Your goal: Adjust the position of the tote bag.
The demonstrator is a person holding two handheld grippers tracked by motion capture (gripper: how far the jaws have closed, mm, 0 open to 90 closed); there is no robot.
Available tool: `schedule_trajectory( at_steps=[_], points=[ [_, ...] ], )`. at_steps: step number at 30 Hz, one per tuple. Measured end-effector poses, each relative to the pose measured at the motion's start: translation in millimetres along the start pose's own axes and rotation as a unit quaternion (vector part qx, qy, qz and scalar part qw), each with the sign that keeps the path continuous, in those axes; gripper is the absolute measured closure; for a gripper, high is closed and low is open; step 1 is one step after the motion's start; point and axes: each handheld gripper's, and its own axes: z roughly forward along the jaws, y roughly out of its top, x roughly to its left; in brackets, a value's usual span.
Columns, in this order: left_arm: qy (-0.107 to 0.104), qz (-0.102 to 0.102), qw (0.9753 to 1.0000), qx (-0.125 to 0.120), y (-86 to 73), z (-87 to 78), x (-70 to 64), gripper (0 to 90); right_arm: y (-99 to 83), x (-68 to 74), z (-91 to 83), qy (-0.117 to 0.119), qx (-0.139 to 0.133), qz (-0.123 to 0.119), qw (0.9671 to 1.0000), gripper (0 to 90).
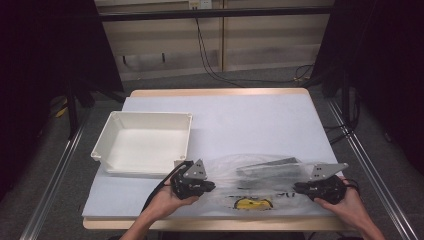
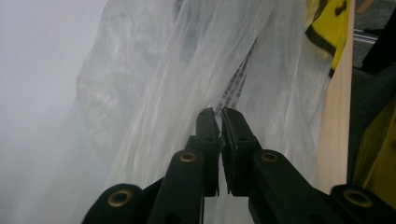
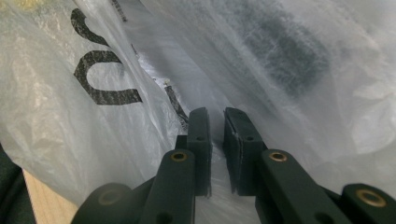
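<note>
A clear plastic bag (image 1: 260, 172) lies at the table's front middle, with a flat dark grey object (image 1: 267, 167) inside and a yellow-and-black print (image 1: 253, 203) near the front edge. My left gripper (image 1: 212, 186) holds the bag's left end. In the left gripper view its jaws (image 2: 219, 114) are pressed together on a fold of the film (image 2: 154, 84). My right gripper (image 1: 296, 187) holds the bag's right end. Its jaws (image 3: 215, 114) pinch the film (image 3: 289, 93), and the dark object (image 3: 285, 51) shows blurred through it.
A white rectangular tray (image 1: 107, 135) stands empty at the left, just behind my left hand. A pale mat (image 1: 250, 120) covers the table. The wooden front edge (image 2: 334, 140) runs close beside the bag. Cables lie on the floor beyond the table.
</note>
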Motion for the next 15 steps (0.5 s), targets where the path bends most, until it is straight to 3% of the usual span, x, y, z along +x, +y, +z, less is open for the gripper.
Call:
schedule_trajectory(
  at_steps=[3,6,8,9,12,15],
  points=[
    [0.002,0.002,1.0,-0.005,8.1,4.6,0.7,80.6,0.6,-1.2,0.9,-0.004,-0.002,0.0,1.0,80.5],
    [0.005,0.013,0.9999,0.001,13.1,6.7,3.5,79.0,0.6,-0.5,0.9,-0.032,-0.01,-0.001,0.9994,80.6],
    [0.013,-0.006,0.9999,-0.008,13.0,7.9,3.7,76.7,1.2,-1.7,-3.0,-0.046,-0.021,0.005,0.9987,80.6],
    [0.016,-0.001,0.9999,-0.003,13.4,6.7,6.1,75.9,1.8,-2.7,-6.0,-0.053,-0.026,0.01,0.9982,80.3],
    [0.021,-0.017,0.9995,-0.018,13.8,7.8,9.3,72.9,4.9,-8.1,-13.4,-0.075,-0.04,0.012,0.9963,79.5],
    [0.031,-0.018,0.9991,-0.023,18.1,9.1,11.9,70.7,8.0,-12.8,-14.2,-0.09,-0.044,0.008,0.9949,76.6]
  ],
)
